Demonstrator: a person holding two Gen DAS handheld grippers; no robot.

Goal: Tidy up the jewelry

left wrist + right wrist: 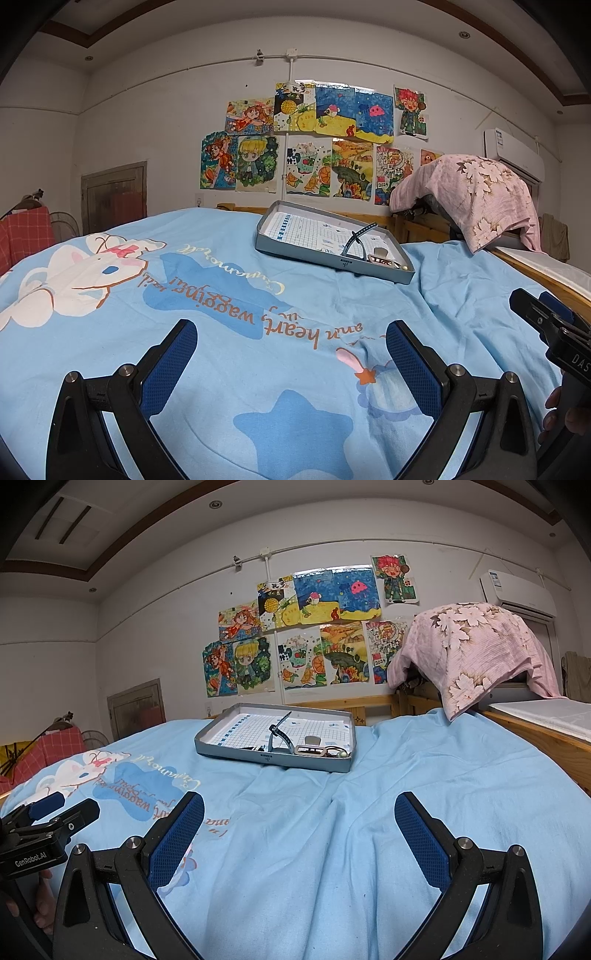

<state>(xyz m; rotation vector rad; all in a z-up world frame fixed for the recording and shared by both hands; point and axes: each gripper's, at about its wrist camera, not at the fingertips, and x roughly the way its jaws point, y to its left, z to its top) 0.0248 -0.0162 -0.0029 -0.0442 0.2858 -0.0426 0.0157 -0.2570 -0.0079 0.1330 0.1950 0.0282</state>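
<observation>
A shallow grey tray [295,250] lined with grid paper lies on the blue bedspread, far ahead; it also shows in the right wrist view [236,754]. In its near right corner lie a dark watch with its strap sticking up [355,239] [277,730], a small clasp-like piece [380,260] [311,750] and a pale bead [405,267] [343,754]. My left gripper [291,328] is open and empty above the bedspread, well short of the tray. My right gripper [300,800] is open and empty too, beside the left one [48,812].
The blue cartoon-print bedspread [221,332] covers the bed. A pink floral cloth [476,192] drapes over something at the back right by a wooden bed frame [546,738]. Drawings hang on the far wall [314,140]. The right gripper's body shows at the right edge [554,332].
</observation>
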